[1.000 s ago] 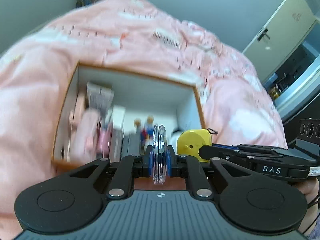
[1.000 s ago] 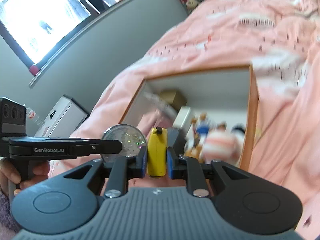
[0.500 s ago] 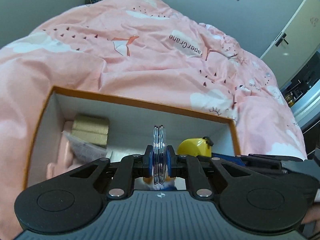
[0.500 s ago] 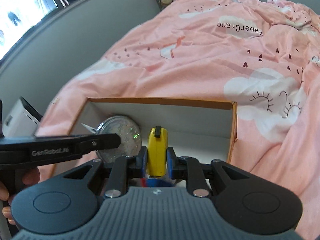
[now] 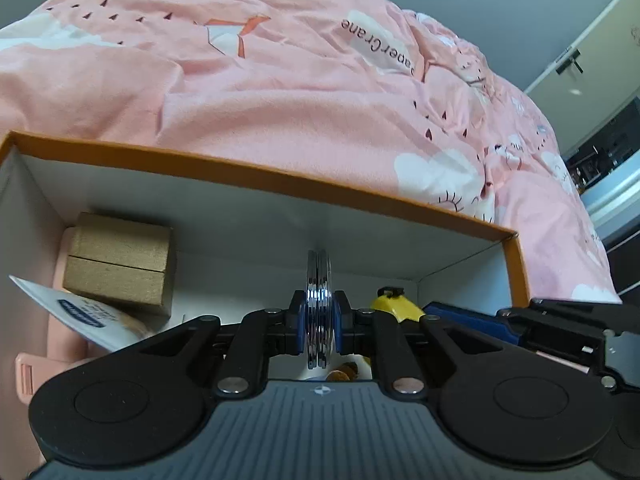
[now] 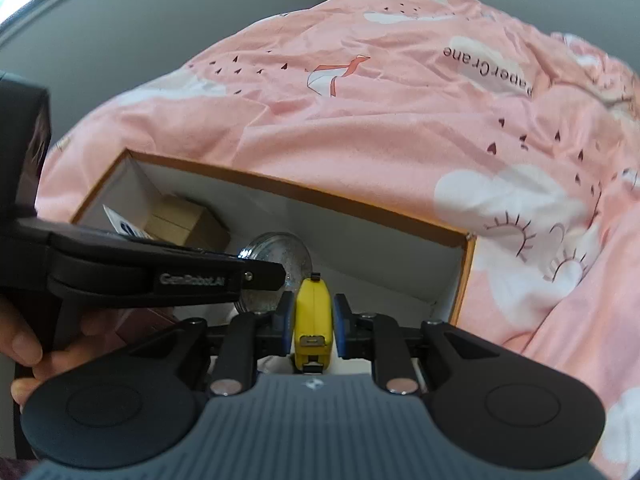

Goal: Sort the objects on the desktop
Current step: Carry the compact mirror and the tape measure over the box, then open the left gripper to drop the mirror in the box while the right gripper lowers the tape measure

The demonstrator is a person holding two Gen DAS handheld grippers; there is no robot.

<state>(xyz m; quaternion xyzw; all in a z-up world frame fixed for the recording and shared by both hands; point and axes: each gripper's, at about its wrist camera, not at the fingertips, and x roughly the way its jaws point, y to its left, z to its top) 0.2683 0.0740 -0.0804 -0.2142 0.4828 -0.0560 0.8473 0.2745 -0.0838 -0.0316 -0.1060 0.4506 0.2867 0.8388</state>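
Observation:
An orange-rimmed cardboard box [image 5: 256, 172] with white inner walls lies open on a pink bedspread. My left gripper [image 5: 319, 320] is shut on a round glittery disc [image 5: 319, 300], held edge-on over the box interior. Beside it, my right gripper [image 6: 312, 312] is shut on a yellow tape measure [image 6: 313, 304], also over the box. In the right wrist view the disc [image 6: 280, 256] shows its round sparkly face behind the left gripper's arm. In the left wrist view the tape measure [image 5: 394, 306] peeks out to the right of my left fingers.
Inside the box sit a tan cardboard carton [image 5: 120, 264], a white packet with a blue label [image 5: 80, 312] and pink items at the left. The pink bedspread [image 5: 320, 80] surrounds the box. A hand [image 6: 24, 344] holds the left gripper. A door stands at far right.
Both grippers have moved forward and down over the box, still holding the disc and tape measure. The box's far wall now fills the view and its contents sit closer.

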